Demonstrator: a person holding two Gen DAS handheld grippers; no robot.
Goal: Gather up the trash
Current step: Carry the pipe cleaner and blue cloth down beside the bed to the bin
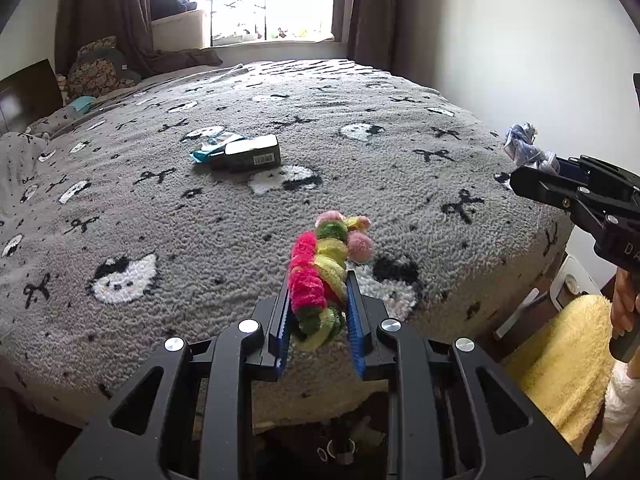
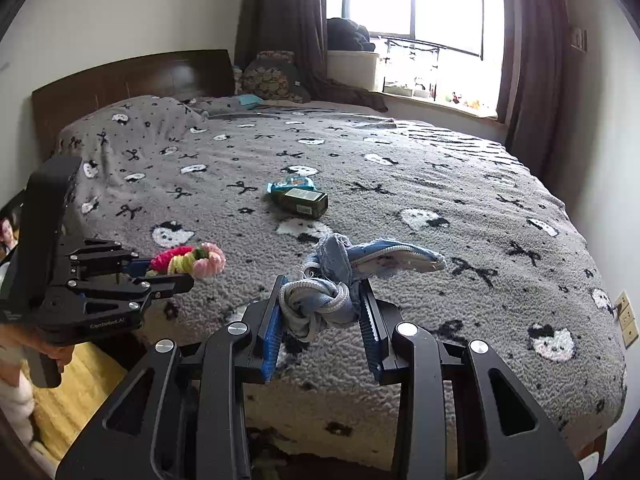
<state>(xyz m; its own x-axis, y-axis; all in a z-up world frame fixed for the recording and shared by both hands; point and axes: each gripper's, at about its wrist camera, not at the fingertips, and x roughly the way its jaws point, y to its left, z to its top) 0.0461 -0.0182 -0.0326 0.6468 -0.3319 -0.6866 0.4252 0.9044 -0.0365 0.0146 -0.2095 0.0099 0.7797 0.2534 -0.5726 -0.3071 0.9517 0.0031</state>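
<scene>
My left gripper [image 1: 318,280] is shut on a fuzzy pink, yellow and green pompom strip [image 1: 320,268] and holds it above the near edge of the bed; it also shows in the right wrist view [image 2: 188,260]. My right gripper [image 2: 322,284] is shut on a knotted blue and white denim rag [image 2: 340,280], held above the bed's edge; the rag also shows in the left wrist view [image 1: 528,148]. A dark green box [image 1: 250,154] and a teal snack wrapper [image 1: 212,144] lie together mid-bed, far ahead of both grippers.
The bed wears a grey blanket with cat faces and bows [image 2: 440,184]. A wooden headboard [image 2: 132,76], pillows [image 2: 272,76] and a curtained window [image 2: 412,0] lie beyond. A yellow fuzzy cloth [image 1: 560,356] sits beside the bed below the right hand.
</scene>
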